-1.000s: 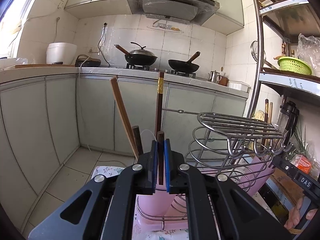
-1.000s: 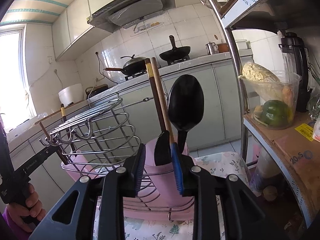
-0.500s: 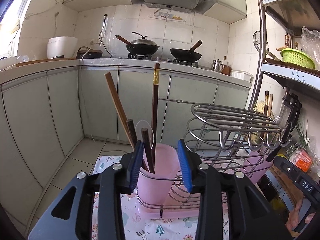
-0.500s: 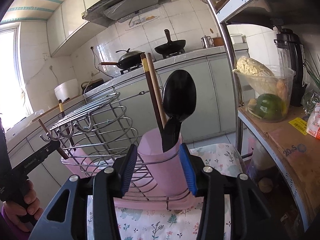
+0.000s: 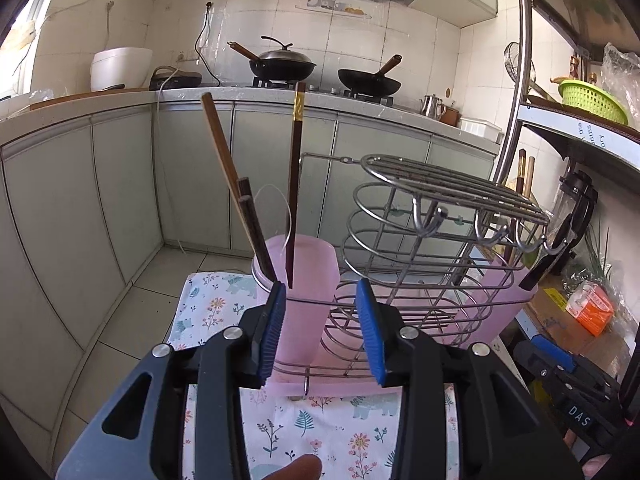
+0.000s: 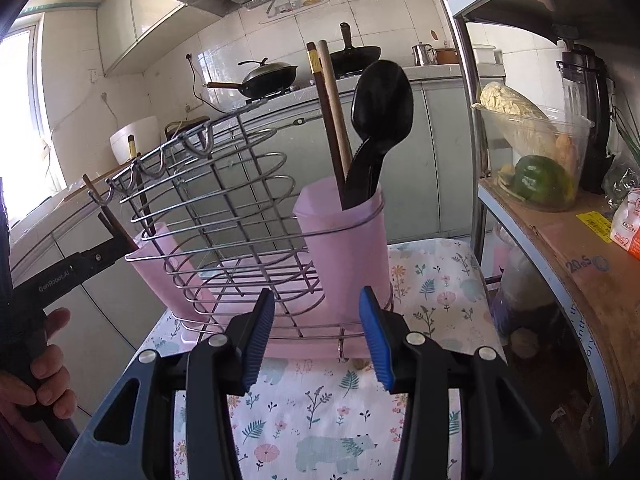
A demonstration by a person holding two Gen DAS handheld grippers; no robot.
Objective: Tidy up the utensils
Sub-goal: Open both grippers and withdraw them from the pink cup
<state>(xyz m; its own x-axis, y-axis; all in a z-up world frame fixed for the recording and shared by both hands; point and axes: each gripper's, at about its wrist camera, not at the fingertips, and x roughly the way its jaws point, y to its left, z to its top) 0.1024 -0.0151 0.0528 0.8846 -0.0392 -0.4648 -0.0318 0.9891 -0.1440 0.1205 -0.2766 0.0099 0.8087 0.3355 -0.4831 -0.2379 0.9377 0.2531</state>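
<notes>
In the left wrist view my left gripper (image 5: 322, 300) stands open just in front of a pink cup (image 5: 308, 264) at the left end of a wire rack (image 5: 440, 188). Brown chopsticks (image 5: 294, 184) and a clear spoon (image 5: 276, 208) stand in that cup, and nothing lies between the pads. In the right wrist view my right gripper (image 6: 316, 308) is open before the other pink cup (image 6: 348, 248). That cup holds a black spoon (image 6: 382, 108), a black serrated knife (image 6: 360, 176) and chopsticks (image 6: 332, 112). The left gripper's finger (image 6: 80, 264) shows at the rack's far end.
The rack sits on a floral cloth (image 6: 432, 292). A metal shelf (image 6: 560, 240) at the right carries a clear tub of vegetables (image 6: 532, 160) and a blender (image 6: 588, 100). Grey cabinets (image 5: 120, 184) and a counter with two woks (image 5: 284, 66) stand behind. A hand (image 6: 40, 380) grips the left tool.
My left gripper opened and let go of a dark chopstick, which now stands in the cup. My right gripper opened off the black utensil's handle. Both drew back from the cups.
</notes>
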